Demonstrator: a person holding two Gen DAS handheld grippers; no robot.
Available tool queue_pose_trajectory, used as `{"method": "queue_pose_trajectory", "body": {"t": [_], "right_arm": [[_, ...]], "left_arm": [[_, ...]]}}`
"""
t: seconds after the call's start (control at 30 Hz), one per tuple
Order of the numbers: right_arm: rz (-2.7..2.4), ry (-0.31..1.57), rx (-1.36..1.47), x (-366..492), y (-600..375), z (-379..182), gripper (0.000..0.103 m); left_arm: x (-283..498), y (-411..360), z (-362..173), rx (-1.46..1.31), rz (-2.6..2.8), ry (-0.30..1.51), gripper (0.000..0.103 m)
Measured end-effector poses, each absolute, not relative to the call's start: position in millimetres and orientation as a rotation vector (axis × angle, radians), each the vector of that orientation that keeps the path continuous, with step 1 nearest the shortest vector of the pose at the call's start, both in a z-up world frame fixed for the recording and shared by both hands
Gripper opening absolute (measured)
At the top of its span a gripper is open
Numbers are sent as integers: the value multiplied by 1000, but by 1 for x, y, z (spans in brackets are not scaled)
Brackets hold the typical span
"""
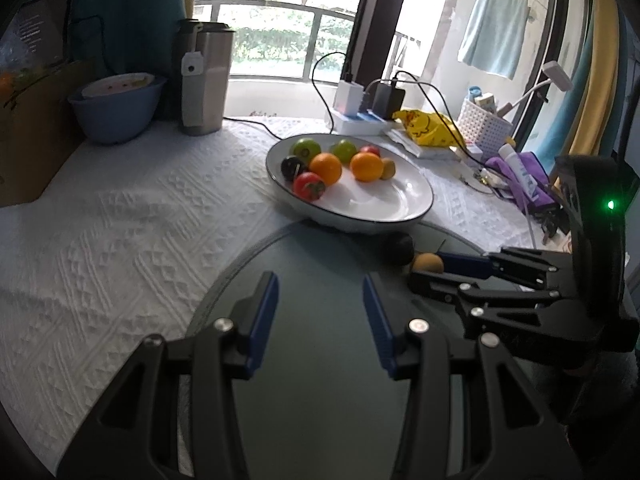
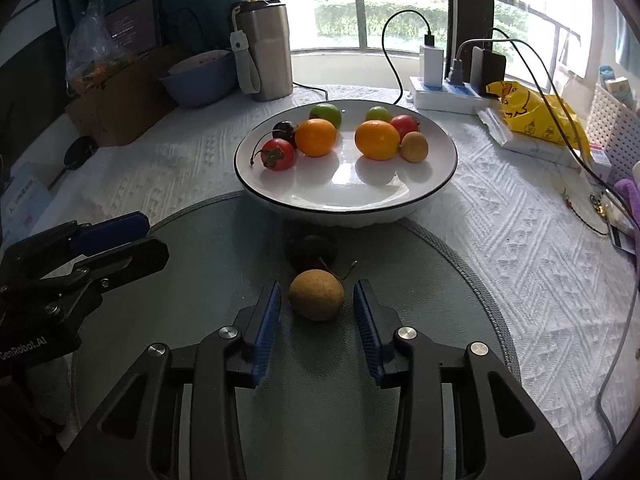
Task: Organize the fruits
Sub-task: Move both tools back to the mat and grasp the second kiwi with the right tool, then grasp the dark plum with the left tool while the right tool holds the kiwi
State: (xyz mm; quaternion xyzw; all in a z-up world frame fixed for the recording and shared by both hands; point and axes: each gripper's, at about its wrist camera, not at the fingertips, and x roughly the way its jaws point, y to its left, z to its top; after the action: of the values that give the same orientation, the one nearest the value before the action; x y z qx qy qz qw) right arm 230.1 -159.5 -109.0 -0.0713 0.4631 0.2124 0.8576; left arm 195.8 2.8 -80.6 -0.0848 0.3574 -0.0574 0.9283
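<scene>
- Counting fruit first, we find seven pieces in the white plate (image 2: 440,184) ahead of both grippers: two oranges (image 2: 315,137) and (image 2: 377,139), two green fruits (image 2: 326,114) and (image 2: 378,113), two red fruits (image 2: 279,154) and (image 2: 405,123), one dark fruit (image 2: 285,130), and one small brown fruit (image 2: 415,147).
- That makes eight in the plate, since the small brown one sits at the right edge of the group, touching the right-hand orange.
- We see two more fruits off the plate, on the dark glass mat (image 2: 200,280): one brown pear-like fruit (image 2: 316,295) and one dark round fruit (image 2: 310,250) just beyond it, near the plate's base.
- Our right gripper (image 2: 316,308) stands open, its two blue pads on either side of the brown pear-like fruit, with a gap on each side and no contact that we can see.
- Our left gripper (image 1: 320,312) is open as well, with nothing between its fingers, hovering over the mat to the left of the right gripper.
- Beyond the plate we count one steel tumbler (image 2: 266,52), one blue bowl (image 2: 198,80) and one yellow bag (image 2: 532,116).
</scene>
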Motion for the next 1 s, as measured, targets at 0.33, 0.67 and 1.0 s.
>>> {"method": "queue_pose_trajectory", "body": {"t": [0.33, 0.67, 1.0], "right_arm": [[477, 950, -150, 224, -172, -101, 30], [435, 900, -86, 231, -217, -85, 30], [426, 880, -33, 243, -247, -83, 30]], "left_arm": [[204, -17, -81, -139, -127, 752, 46], [226, -56, -80, -90, -159, 780, 46], [245, -98, -93, -10, -189, 860, 68]]}}
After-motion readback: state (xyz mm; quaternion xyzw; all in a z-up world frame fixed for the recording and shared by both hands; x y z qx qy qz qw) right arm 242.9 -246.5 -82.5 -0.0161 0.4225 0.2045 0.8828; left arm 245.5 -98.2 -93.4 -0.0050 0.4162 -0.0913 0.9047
